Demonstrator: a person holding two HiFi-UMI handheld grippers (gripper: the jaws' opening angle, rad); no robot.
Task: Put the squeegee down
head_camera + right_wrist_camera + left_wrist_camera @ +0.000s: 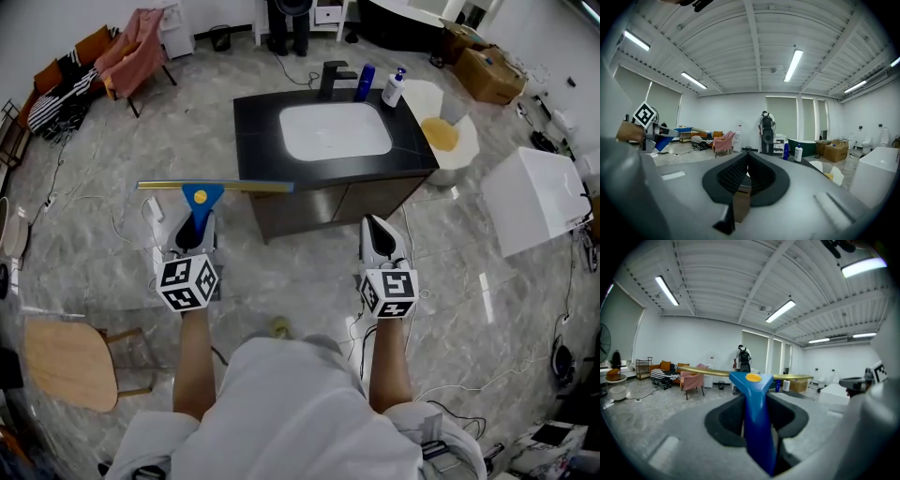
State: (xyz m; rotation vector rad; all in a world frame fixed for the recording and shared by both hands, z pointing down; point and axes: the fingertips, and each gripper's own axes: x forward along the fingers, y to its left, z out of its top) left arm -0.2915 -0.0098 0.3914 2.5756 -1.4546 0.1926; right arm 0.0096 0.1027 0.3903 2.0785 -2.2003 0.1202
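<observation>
Gripping the blue squeegee (200,196) by its handle in the left hand-held gripper (194,225), yellow blade crosswise, up in the air just short of the black table (255,127). Holding the right hand-held gripper (379,234) alongside, clenched on nothing.

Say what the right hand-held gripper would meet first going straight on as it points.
Most likely the black vanity: the right hand-held gripper points at its front, near the right end, with nothing visible between. Whether it meets the countertop edge or the cabinet door is unclear.
</observation>
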